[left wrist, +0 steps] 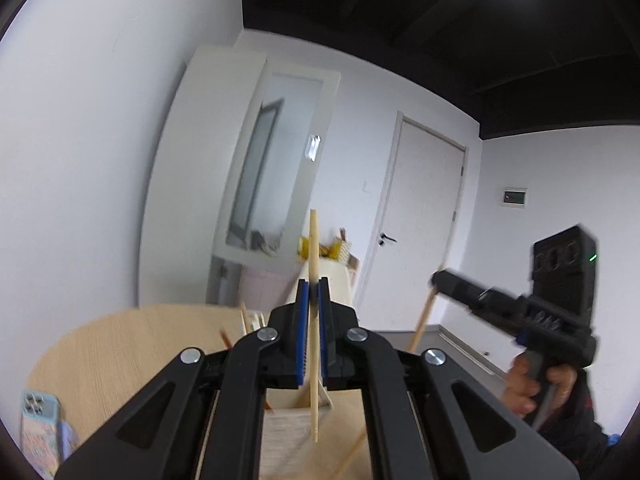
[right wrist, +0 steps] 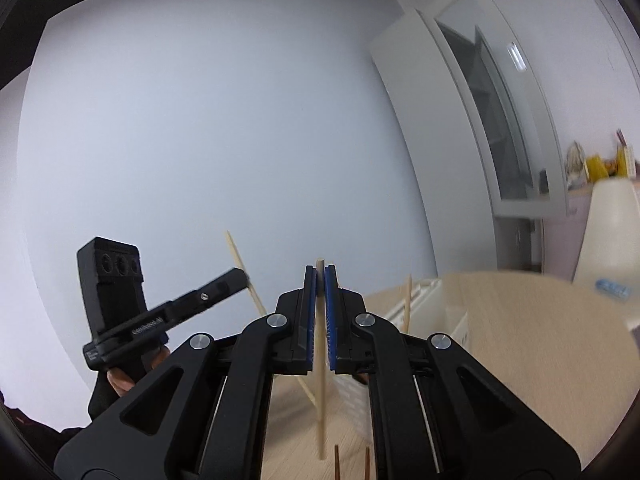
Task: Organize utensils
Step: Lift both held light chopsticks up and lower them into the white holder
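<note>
White walls, a glazed door and a plain door stand behind a pale wooden worktop (left wrist: 100, 344), which lies low in both views. Each gripper is clenched on 1 light wooden chopstick: the left gripper (left wrist: 314, 284) pinches its chopstick (left wrist: 314, 248) between blue pads so that it stands nearly upright, its lower tip hanging above the worktop, and the right gripper (right wrist: 320, 272) grips its own chopstick (right wrist: 320, 380) the same way. My reading is that the pick-up step is done and the carrying step is in hand; the next move calls for bringing both sticks, kept upright and apart, over whatever holder they belong in and lowering them before letting go. A white container (right wrist: 416, 300) with another stick (right wrist: 407, 300) rising from it looks a likely place, though I cannot tell for sure. Only the left view shows a phone (left wrist: 38, 412) at the worktop's near edge and the person's hand (left wrist: 520, 384) under the right gripper. Only the right view shows 2 darker stick tips (right wrist: 337, 460) near the bottom edge and the left gripper from the side, its stick slanted.
</note>
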{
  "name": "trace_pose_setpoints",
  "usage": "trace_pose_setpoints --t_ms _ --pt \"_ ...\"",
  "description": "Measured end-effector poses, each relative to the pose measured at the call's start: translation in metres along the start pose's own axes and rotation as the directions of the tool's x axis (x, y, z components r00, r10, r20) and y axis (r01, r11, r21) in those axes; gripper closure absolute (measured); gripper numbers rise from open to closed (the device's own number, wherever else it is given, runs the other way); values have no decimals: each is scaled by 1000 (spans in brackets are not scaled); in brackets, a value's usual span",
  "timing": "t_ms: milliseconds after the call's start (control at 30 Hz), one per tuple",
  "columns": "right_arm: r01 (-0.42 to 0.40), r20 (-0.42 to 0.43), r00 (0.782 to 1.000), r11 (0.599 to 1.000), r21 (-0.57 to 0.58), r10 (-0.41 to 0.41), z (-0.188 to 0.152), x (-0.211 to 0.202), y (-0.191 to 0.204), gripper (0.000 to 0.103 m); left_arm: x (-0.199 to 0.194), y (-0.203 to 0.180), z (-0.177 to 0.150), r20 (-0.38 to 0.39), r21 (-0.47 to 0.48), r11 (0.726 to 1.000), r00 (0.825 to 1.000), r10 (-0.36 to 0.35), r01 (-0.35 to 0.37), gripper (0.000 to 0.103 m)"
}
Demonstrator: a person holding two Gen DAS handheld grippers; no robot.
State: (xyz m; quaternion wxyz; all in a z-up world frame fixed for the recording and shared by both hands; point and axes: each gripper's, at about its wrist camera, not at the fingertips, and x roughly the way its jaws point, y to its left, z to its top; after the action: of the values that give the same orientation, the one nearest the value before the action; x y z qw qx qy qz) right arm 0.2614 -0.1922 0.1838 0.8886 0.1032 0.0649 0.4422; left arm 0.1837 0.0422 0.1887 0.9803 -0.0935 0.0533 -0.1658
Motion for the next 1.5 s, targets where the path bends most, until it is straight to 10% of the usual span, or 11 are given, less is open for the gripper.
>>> trace_pose_setpoints --t_ms 500,933,1400,1500 --pt "166 190 970 984 -59 -152 69 14 11 99 37 9 10 15 60 996 997 71 -72 99" --pt "171 -16 985 980 -106 -174 -4 67 -6 98 68 13 -38 -118 82 996 992 41 -31 99" --pt "194 -28 979 969 -155 -201 -13 71 3 98 73 23 -65 -196 49 999 980 26 -16 98" --pt "242 -27 967 950 -195 -252 -15 71 13 97 70 26 -67 -198 30 999 980 25 -20 82"
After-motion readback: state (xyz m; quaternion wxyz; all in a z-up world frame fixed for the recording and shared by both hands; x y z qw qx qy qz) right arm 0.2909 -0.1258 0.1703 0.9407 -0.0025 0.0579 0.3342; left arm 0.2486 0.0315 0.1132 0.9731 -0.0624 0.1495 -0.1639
